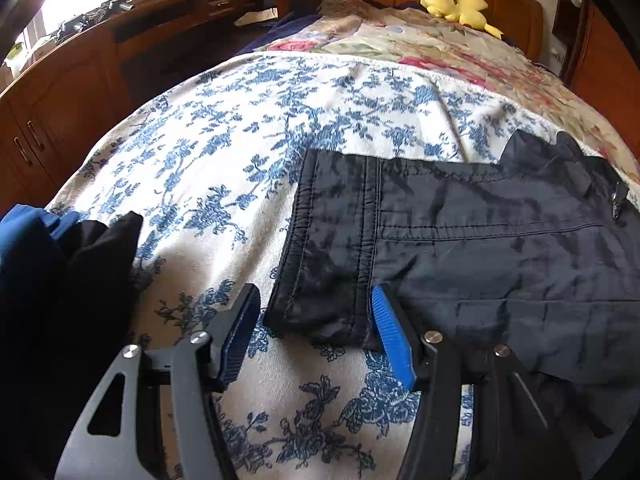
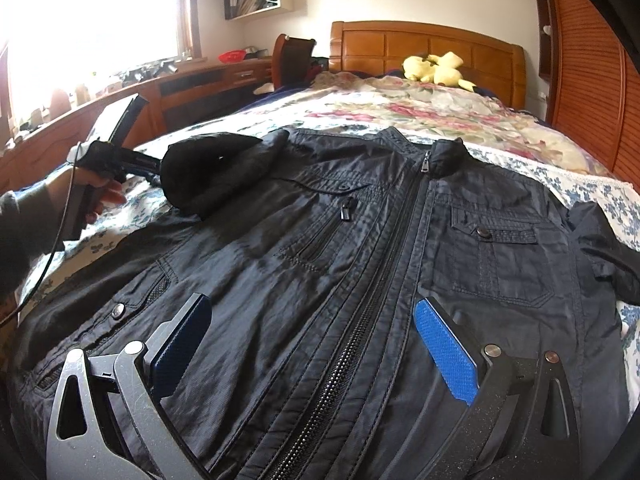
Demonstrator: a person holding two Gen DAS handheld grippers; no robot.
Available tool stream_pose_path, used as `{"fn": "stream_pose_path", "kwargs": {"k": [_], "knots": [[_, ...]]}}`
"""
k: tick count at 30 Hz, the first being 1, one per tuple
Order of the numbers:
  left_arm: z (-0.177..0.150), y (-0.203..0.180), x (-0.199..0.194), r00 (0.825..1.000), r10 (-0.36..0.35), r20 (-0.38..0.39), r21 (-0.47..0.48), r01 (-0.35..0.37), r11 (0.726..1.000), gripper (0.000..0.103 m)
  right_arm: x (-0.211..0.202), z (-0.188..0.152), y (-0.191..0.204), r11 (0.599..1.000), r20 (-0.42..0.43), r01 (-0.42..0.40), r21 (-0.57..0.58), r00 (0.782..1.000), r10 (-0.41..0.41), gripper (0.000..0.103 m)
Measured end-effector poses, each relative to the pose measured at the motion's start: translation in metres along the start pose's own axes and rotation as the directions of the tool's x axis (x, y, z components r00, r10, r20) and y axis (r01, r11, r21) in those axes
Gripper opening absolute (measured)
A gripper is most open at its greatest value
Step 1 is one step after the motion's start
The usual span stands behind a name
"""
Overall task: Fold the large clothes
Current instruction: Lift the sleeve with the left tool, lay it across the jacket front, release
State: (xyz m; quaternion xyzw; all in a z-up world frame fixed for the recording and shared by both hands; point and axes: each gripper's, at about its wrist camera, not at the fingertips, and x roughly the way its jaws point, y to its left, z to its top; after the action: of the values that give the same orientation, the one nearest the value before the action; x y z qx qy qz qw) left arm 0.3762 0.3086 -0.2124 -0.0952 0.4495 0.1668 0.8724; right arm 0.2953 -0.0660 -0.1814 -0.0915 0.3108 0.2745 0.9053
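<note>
A dark navy zip jacket [image 2: 360, 264] lies front up and spread flat on the bed, collar toward the headboard. Its left sleeve is folded across the chest. In the left wrist view the sleeve cuff [image 1: 320, 280] lies on the blue floral sheet [image 1: 240, 152]. My left gripper [image 1: 314, 300] is open, its blue pads on either side of the cuff's near corner, not closed on it. The left gripper also shows in the right wrist view [image 2: 132, 164], held in a hand beside the sleeve. My right gripper [image 2: 312, 312] is open low over the jacket's front, straddling the zipper [image 2: 360, 320].
A yellow plush toy [image 2: 436, 68] lies by the wooden headboard [image 2: 428, 44]. A floral quilt [image 2: 400, 116] covers the far bed. Dark and blue clothes [image 1: 48, 280] are piled at the left. A wooden desk [image 2: 192, 84] and chair stand left of the bed, wardrobe doors [image 2: 592, 80] right.
</note>
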Motion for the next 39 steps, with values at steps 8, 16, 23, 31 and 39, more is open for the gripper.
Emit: {"fn": "stream_pose_path", "kwargs": {"k": [8, 16, 23, 31, 39], "knots": [[0.010, -0.007, -0.004, 0.998, -0.047, -0.041, -0.003, 0.047, 0.999, 0.020, 0.001, 0.000, 0.000, 1.000, -0.001, 0.002, -0.002, 1.000, -0.002, 0.103], [0.030, -0.077, -0.118, 0.986, -0.049, 0.158, 0.150, 0.025, 0.988, 0.009, -0.005, 0.002, -0.001, 1.000, 0.006, 0.007, -0.007, 1.000, -0.007, 0.103], [0.022, -0.154, -0.227, 0.933, -0.223, 0.282, 0.293, 0.137, 0.946, 0.009, -0.034, 0.000, -0.018, 1.000, 0.000, 0.016, 0.012, 1.000, -0.016, 0.103], [-0.032, -0.223, -0.289, 0.882, -0.380, 0.280, 0.422, 0.243, 0.874, 0.009, -0.073, 0.000, -0.049, 0.997, 0.002, 0.071, 0.020, 0.997, -0.071, 0.103], [-0.089, -0.238, -0.295, 0.872, -0.414, 0.260, 0.447, 0.272, 0.852, 0.009, -0.098, 0.001, -0.069, 0.992, 0.015, 0.116, 0.038, 0.993, -0.117, 0.103]]}}
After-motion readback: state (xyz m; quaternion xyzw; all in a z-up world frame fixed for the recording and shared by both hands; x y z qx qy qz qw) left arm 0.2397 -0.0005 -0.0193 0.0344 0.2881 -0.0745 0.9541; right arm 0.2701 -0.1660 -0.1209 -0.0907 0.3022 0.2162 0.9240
